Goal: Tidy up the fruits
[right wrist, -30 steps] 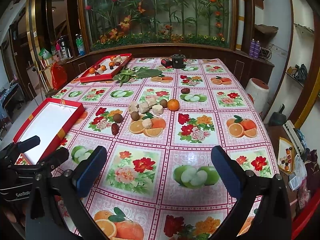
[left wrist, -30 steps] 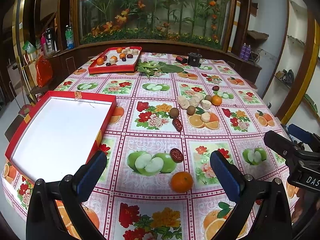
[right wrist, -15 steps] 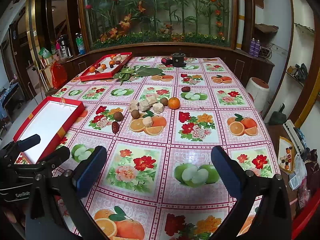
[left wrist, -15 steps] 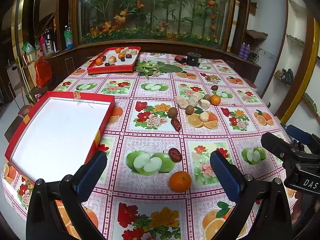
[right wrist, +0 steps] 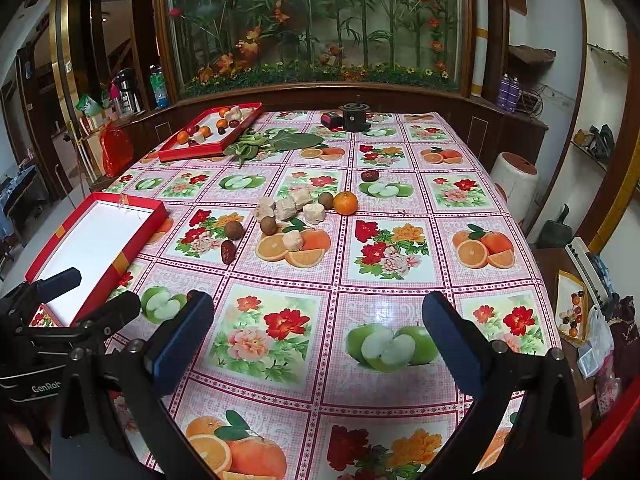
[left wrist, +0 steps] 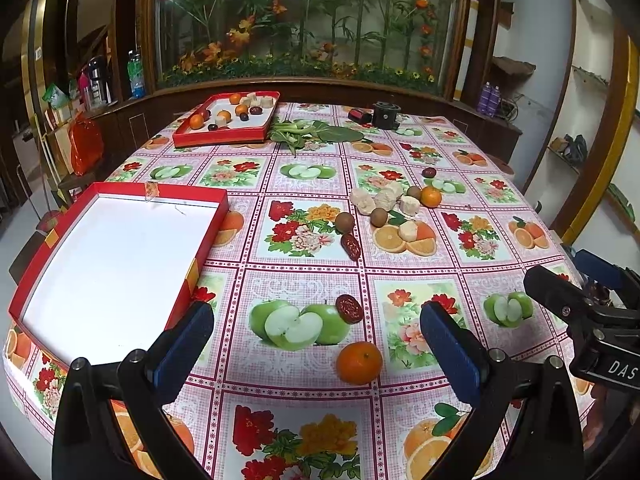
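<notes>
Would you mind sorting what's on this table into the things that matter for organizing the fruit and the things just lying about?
For the job:
near orange
two dates
far fruit cluster
empty red tray
left gripper, right gripper, both open

Lying about:
filled red tray
leafy greens
black round object

My left wrist camera looks forward between my wide-parted jaws, low over the near edge of the tabletop (left wrist: 304,272), facing the far planted window. My right wrist camera sits beside it, aimed the same way. Both views share the empty red box (left wrist: 108,264) (right wrist: 100,236) at left, the loose fruit cluster (left wrist: 396,208) (right wrist: 296,212) mid-frame, and the filled tray (left wrist: 228,120) (right wrist: 208,130) upper left.
</notes>
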Demonstrator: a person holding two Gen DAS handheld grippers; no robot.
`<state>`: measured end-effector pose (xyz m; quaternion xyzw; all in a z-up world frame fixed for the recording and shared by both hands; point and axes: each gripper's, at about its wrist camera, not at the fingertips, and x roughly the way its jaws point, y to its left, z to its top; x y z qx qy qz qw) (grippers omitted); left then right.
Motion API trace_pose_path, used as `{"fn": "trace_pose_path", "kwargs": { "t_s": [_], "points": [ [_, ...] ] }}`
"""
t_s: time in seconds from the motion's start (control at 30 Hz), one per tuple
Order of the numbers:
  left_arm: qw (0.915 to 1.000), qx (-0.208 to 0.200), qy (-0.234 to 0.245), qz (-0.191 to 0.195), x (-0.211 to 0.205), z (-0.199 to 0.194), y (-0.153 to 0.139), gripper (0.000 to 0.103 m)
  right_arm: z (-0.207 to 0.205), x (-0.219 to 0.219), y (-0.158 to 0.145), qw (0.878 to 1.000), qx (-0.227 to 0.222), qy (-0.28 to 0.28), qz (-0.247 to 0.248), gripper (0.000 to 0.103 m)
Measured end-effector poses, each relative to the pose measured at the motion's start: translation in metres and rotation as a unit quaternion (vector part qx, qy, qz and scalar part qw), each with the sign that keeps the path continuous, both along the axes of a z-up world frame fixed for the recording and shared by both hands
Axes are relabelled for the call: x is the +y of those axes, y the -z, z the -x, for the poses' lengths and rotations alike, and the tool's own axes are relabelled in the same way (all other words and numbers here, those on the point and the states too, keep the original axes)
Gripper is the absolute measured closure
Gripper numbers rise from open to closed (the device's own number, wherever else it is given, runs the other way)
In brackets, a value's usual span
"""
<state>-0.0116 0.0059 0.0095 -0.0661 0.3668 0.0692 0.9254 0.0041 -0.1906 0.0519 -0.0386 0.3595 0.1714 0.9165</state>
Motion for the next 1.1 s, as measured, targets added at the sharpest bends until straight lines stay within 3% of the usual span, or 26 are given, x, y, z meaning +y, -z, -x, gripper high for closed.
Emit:
{"fn": "trace_pose_path", "kwargs": {
  "t_s": [0.3, 0.5, 0.67, 0.77, 0.83, 0.97, 1.1],
  "points": [
    [1.0, 0.004, -0.005, -0.004, 0.007, 0.002, 0.007, 0.0, 0.0, -0.004, 0.002, 1.0, 0.002, 0.001, -0.004, 0.0],
    [0.9999, -0.001, -0.007, -0.011, 0.02, 0.013, 0.019, 0.001, -0.017, -0.019, 0.025, 0.999, 0.027, -0.011, -0.032, 0.0],
    [0.9997, -0.009, -0.006, -0.022, 0.025, 0.018, 0.023, 0.001, -0.037, 0.007, 0.039, 0.998, 0.033, -0.047, -0.032, 0.001],
    [0.9998, -0.01, -0.003, -0.019, 0.027, 0.016, 0.025, 0.001, -0.059, 0.03, 0.05, 0.997, 0.047, -0.063, -0.014, 0.012],
    [0.9998, -0.003, 0.005, -0.018, 0.026, 0.012, 0.028, 0.001, -0.076, 0.047, 0.061, 0.996, 0.053, -0.073, 0.007, 0.029],
    [0.9997, 0.007, 0.015, -0.015, 0.024, 0.003, 0.035, 0.001, -0.11, 0.067, 0.08, 0.994, 0.076, -0.075, 0.033, 0.038],
    [0.9996, 0.016, 0.021, -0.009, 0.02, -0.008, 0.04, 0.001, -0.135, 0.079, 0.091, 0.992, 0.092, -0.074, 0.05, 0.059]
  ]
}}
